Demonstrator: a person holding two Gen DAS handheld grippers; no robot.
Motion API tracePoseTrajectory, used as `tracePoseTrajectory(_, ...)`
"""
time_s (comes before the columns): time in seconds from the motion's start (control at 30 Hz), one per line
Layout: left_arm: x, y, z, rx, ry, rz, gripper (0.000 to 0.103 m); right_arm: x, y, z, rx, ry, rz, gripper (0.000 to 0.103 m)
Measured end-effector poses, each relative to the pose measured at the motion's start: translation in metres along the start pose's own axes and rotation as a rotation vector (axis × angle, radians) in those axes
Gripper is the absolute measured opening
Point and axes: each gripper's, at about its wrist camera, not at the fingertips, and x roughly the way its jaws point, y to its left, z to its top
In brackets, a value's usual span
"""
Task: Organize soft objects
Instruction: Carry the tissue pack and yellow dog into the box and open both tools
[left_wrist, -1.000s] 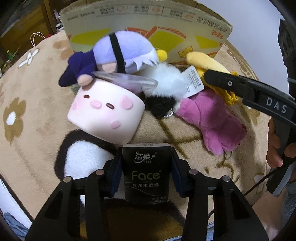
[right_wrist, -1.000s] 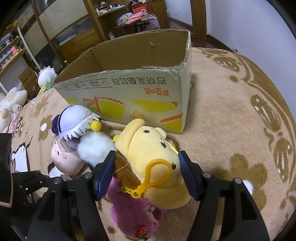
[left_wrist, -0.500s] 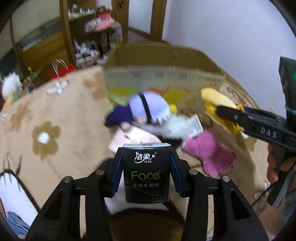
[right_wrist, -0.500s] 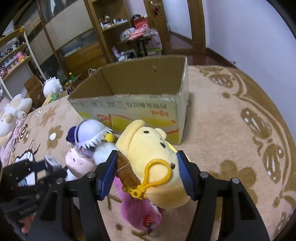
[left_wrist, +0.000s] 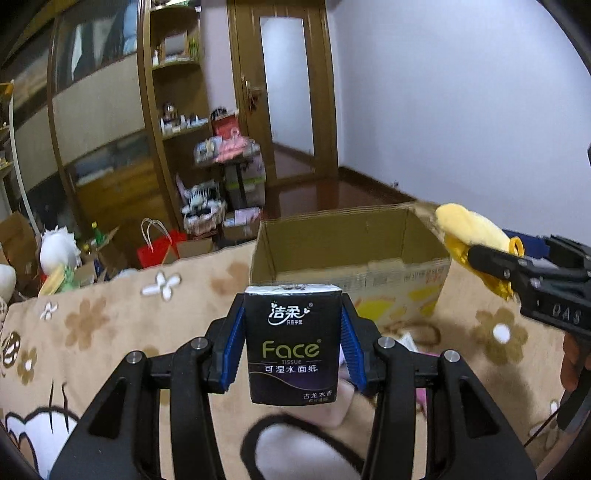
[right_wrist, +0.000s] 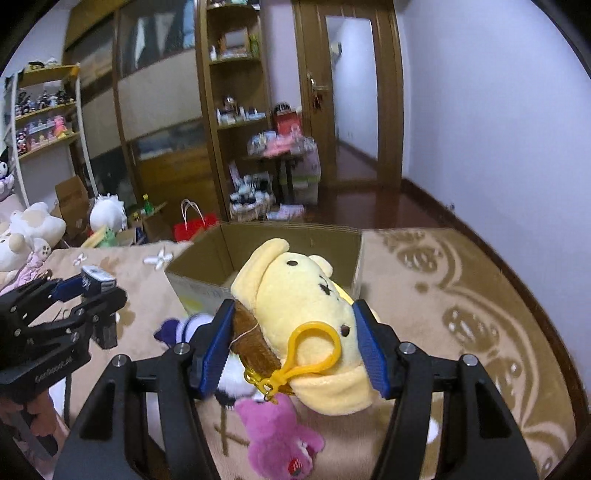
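My left gripper (left_wrist: 291, 345) is shut on a black "Face" tissue pack (left_wrist: 292, 343) and holds it raised above the rug, in front of the open cardboard box (left_wrist: 351, 254). My right gripper (right_wrist: 293, 349) is shut on a yellow bear plush (right_wrist: 303, 314) with a yellow clip, lifted near the box (right_wrist: 258, 251). In the left wrist view the yellow plush (left_wrist: 469, 236) hangs at the box's right corner. A pink plush (right_wrist: 273, 439) and a purple-hatted doll (right_wrist: 181, 326) lie on the rug below.
A beige flower-patterned rug (left_wrist: 92, 332) covers the surface. Beyond it stand wooden shelves (right_wrist: 236, 110), a door (left_wrist: 288, 92), a red bag (left_wrist: 155, 251) and other plush toys (right_wrist: 22, 236) at the left.
Both grippers have risen with their loads and tilted up toward the room. The toy pile on the rug has dropped low in both views, and the box's inside now shows.
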Motion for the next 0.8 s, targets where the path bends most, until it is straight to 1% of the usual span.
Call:
tracePoseTrajectory(0.17, 0.008, 0.008, 0.019, -0.016, -0.039, -0.018, 0.045, 0.003, 0.008, 0.011, -0.046, -0.062, -0.017, 0.066)
tracePoseTrajectory(0.4, 0.031, 0.017, 0.043, -0.001, -0.057, 0.001, 0.045, 0.021, 0.003, 0.021, -0.051, -0.063, -0.013, 0.066)
tracePoseTrajectory(0.63, 0.053, 0.013, 0.065, 0.051, -0.077, 0.004, 0.045, 0.031, -0.007, 0.032, -0.029, -0.082, -0.001, 0.066)
tracePoseTrajectory(0.8, 0.071, 0.013, 0.069, 0.019, -0.072, -0.006, 0.046, 0.046, -0.011, 0.041, -0.029, -0.100, 0.005, 0.066)
